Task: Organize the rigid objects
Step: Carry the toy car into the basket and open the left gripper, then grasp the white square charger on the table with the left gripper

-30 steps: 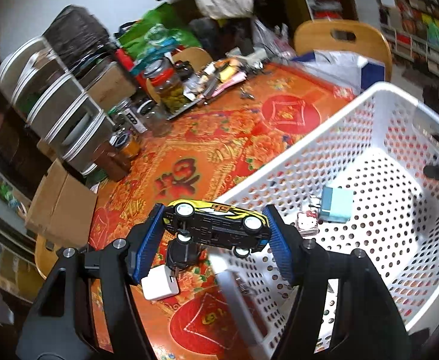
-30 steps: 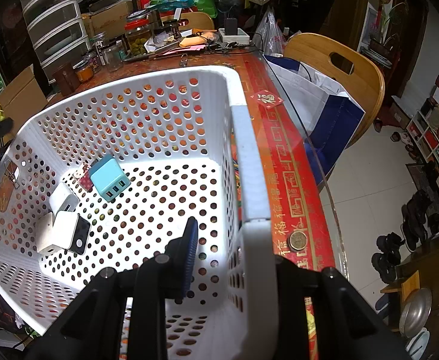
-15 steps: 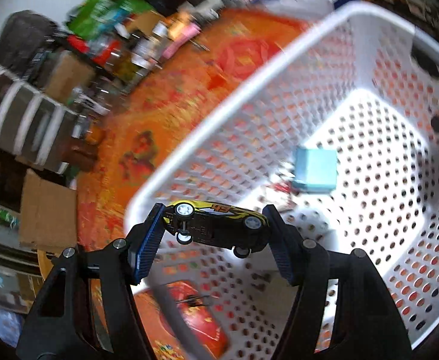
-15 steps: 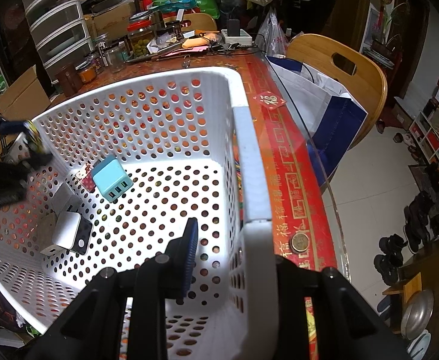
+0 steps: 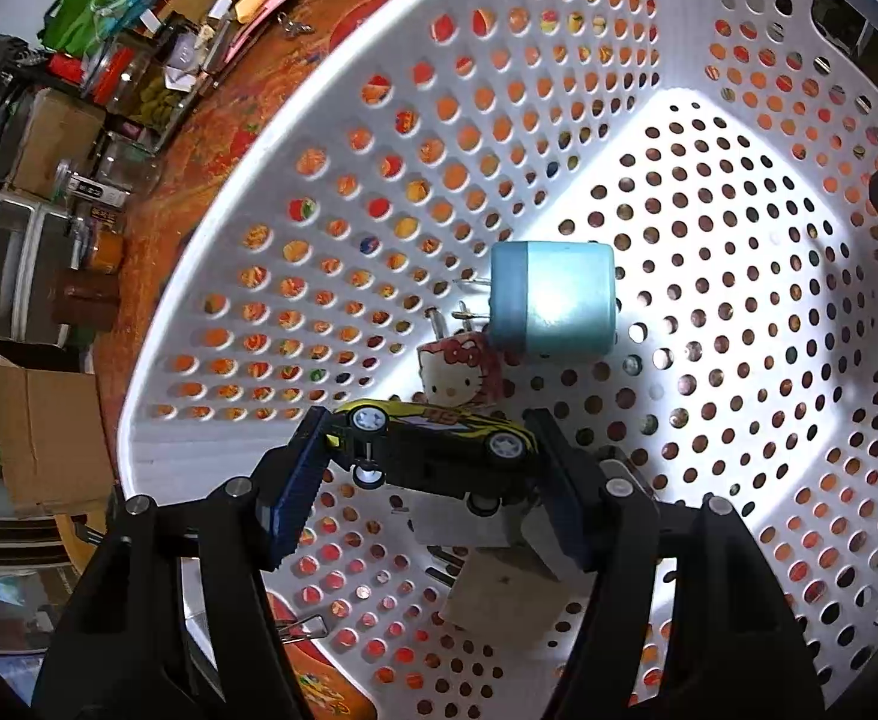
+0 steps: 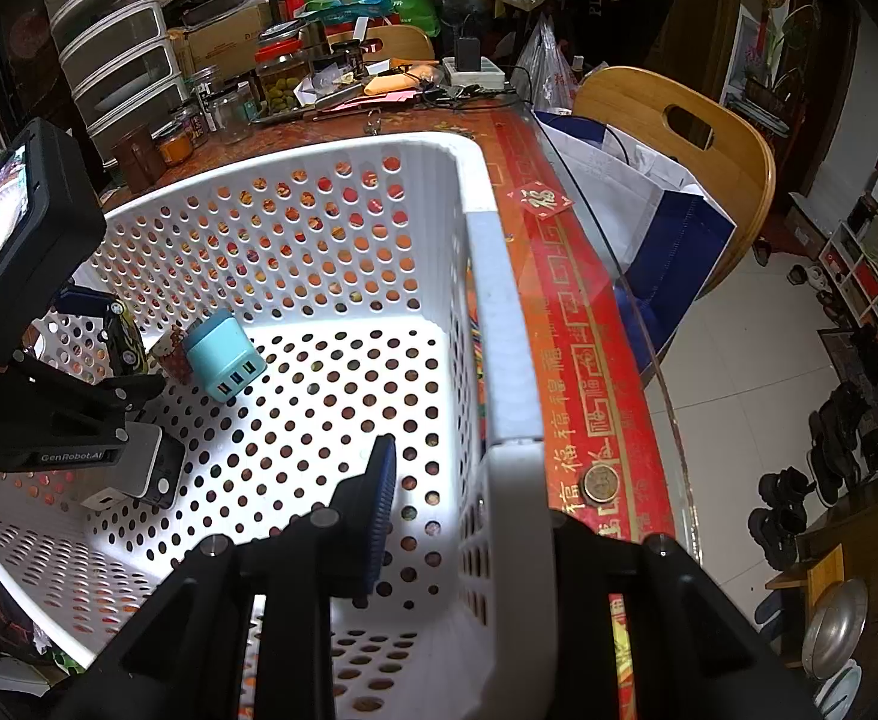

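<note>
My left gripper (image 5: pixel 426 468) is shut on a black and yellow toy car (image 5: pixel 432 447) and holds it inside the white perforated basket (image 5: pixel 210 252), above its floor. The car (image 6: pixel 123 339) and the left gripper also show in the right wrist view. Below it lie a light blue USB charger (image 5: pixel 553 306), a Hello Kitty plug (image 5: pixel 457 375) and white chargers (image 5: pixel 499 594). My right gripper (image 6: pixel 469 516) is shut on the basket's right rim (image 6: pixel 502 360), one finger inside, one outside.
The basket stands on a red patterned table (image 6: pixel 571 324) with a coin (image 6: pixel 601 486) near its edge. Jars, papers and drawers (image 6: pixel 114 66) crowd the far side. A wooden chair (image 6: pixel 679 138) with a bag stands right of the table.
My left gripper carried the toy car from outside the basket over its left wall and down inside. The right gripper kept still on the rim.
</note>
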A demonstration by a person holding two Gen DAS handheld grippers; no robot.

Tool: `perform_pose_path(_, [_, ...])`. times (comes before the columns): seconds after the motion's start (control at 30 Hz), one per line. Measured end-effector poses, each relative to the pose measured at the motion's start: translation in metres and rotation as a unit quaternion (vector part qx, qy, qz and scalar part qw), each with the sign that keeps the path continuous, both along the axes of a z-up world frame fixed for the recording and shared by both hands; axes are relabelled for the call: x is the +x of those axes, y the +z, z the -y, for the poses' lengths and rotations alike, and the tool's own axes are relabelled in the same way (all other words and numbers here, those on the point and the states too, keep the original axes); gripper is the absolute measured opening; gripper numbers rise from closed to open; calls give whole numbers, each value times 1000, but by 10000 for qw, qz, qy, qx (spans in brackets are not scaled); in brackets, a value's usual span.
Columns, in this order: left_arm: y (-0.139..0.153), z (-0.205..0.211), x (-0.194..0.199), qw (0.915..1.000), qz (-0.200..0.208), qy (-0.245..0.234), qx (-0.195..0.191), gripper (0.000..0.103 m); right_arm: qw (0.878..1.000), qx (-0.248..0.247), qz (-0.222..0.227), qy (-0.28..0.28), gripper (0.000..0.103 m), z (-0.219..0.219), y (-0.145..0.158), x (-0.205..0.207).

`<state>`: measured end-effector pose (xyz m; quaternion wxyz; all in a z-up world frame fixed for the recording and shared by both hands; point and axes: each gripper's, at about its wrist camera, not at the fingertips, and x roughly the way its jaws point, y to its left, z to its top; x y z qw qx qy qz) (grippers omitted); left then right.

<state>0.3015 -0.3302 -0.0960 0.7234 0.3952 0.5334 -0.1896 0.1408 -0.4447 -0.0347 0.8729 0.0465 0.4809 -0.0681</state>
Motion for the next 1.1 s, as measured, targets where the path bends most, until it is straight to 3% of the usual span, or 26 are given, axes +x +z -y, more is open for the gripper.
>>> perform_pose_path(0.13, [8, -8, 4, 9995, -104, -53, -285, 78, 10000, -14, -23, 0, 27, -1, -1, 0])
perform_pose_path(0.27, [56, -49, 1, 9920, 99, 195, -1244, 80, 10000, -16, -45, 4, 27, -1, -2, -1])
perform_pose_path(0.3, [75, -74, -1, 9867, 338, 321, -1558, 82, 10000, -23, -56, 7, 27, -1, -2, 0])
perform_pose_path(0.4, [108, -145, -7, 9695, 998, 771, -2100, 103, 10000, -37, -70, 8, 27, -1, -2, 0])
perform_pose_path(0.47, [115, -199, -6, 9547, 1403, 1242, -2310, 103, 10000, -44, -73, 0, 27, -1, -2, 0])
perform_pose_path(0.53, [101, -247, 4, 9461, 1505, 1807, -2227, 103, 10000, -47, -65, -4, 27, -1, -1, 0])
perform_pose_path(0.7, [18, -321, 52, 9312, 739, 2812, -2198, 103, 10000, -38, -67, -6, 27, 0, -1, 0])
perform_pose_path(0.87, [-33, -342, 77, 9206, 449, 3095, -2337, 103, 9999, -85, -87, -5, 27, 0, -1, 0])
perform_pose_path(1.1, [-51, -332, 78, 9183, 475, 3058, -2469, 100, 9999, -116, -115, -6, 27, -1, -2, 1])
